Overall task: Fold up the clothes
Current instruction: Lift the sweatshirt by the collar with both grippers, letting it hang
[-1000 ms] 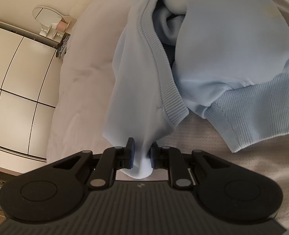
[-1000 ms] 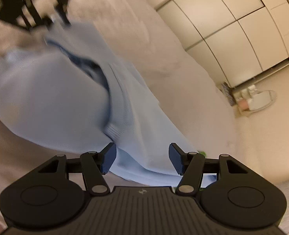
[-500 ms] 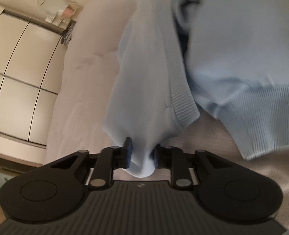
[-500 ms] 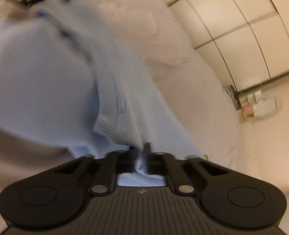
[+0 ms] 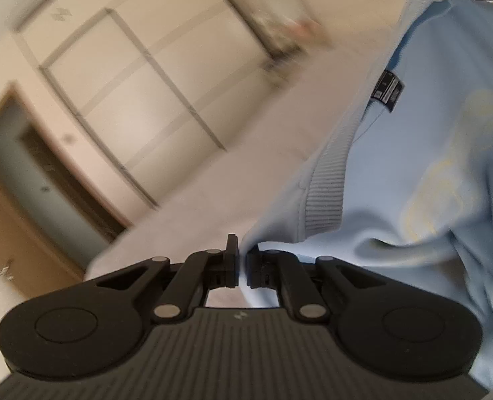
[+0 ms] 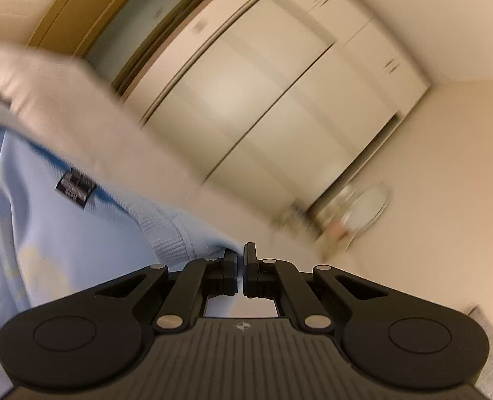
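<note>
One pale blue sweatshirt (image 5: pixel 413 173) hangs stretched between both grippers, off the bed (image 5: pixel 246 166). Its ribbed neckband (image 5: pixel 326 183) runs up and to the right from the left gripper (image 5: pixel 242 266), whose jaws are clamped on a pinch of the shoulder fabric. A dark label (image 5: pixel 387 90) sits inside the collar, further along from those jaws, and a faint yellow print (image 5: pixel 446 173) shows on the cloth to their right. The right gripper (image 6: pixel 240 268) has its jaws together on the other shoulder edge, the garment (image 6: pixel 63 233) spreading to their left. Beyond both jaws lie the pale bed, blurred white wardrobe doors (image 6: pixel 280 100) and a brown doorway (image 5: pixel 29 200).
</note>
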